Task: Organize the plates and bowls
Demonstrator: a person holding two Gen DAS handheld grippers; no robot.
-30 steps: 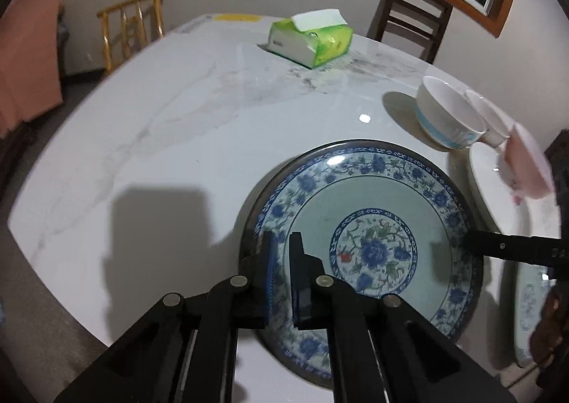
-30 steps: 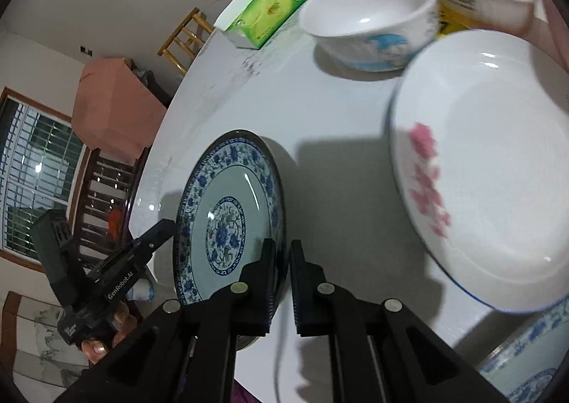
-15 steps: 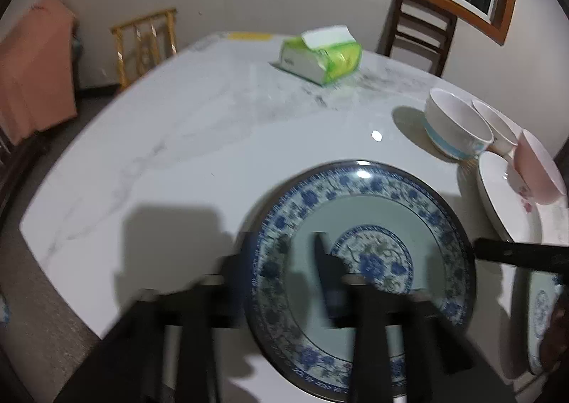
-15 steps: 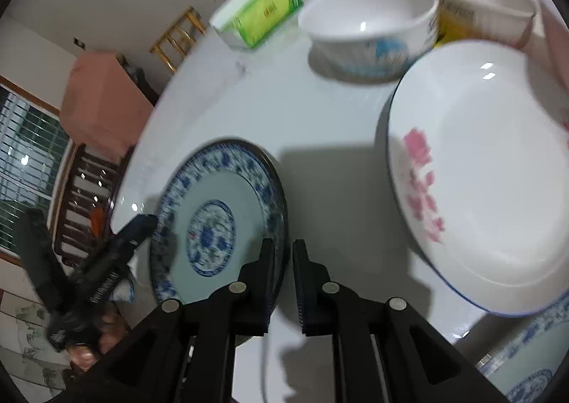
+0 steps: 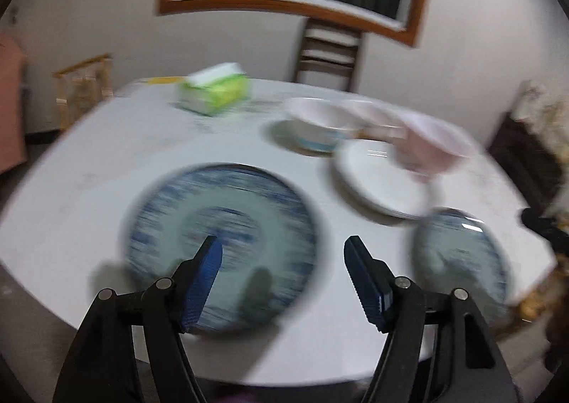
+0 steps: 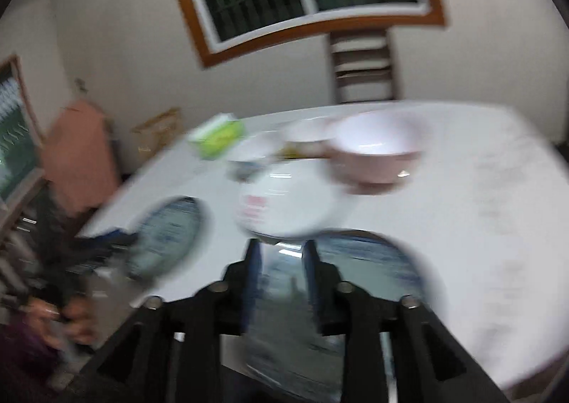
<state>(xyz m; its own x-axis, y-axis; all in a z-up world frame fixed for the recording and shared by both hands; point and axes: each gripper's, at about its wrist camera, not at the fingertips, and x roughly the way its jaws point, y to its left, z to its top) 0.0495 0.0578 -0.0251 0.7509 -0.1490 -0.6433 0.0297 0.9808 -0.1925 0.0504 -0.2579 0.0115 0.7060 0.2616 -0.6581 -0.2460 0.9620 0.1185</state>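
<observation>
Both views are motion-blurred. My left gripper (image 5: 282, 248) is open and empty, above the near edge of a blue-patterned plate (image 5: 222, 211) lying flat on the white round table (image 5: 89, 168). A second blue-patterned plate (image 5: 458, 260) lies at the right, with a white plate (image 5: 377, 182), a pink bowl (image 5: 434, 150) and a white bowl (image 5: 316, 125) behind it. My right gripper (image 6: 281, 253) is partly open and empty over the second blue plate (image 6: 366, 260). The white plate (image 6: 284, 203) with its pink flower, the pink bowl (image 6: 377, 150) and the first blue plate (image 6: 167, 232) lie beyond.
A green tissue box (image 5: 217, 91) stands at the table's far side, also in the right wrist view (image 6: 218, 134). A dark wooden chair (image 5: 329, 54) stands behind the table, a light wooden one (image 5: 85, 83) at the left. A window fills the back wall.
Both grippers let go of the blue plate, which now lies flat. The left opened wide and drew back. The right opened partly and swung over to the second blue plate.
</observation>
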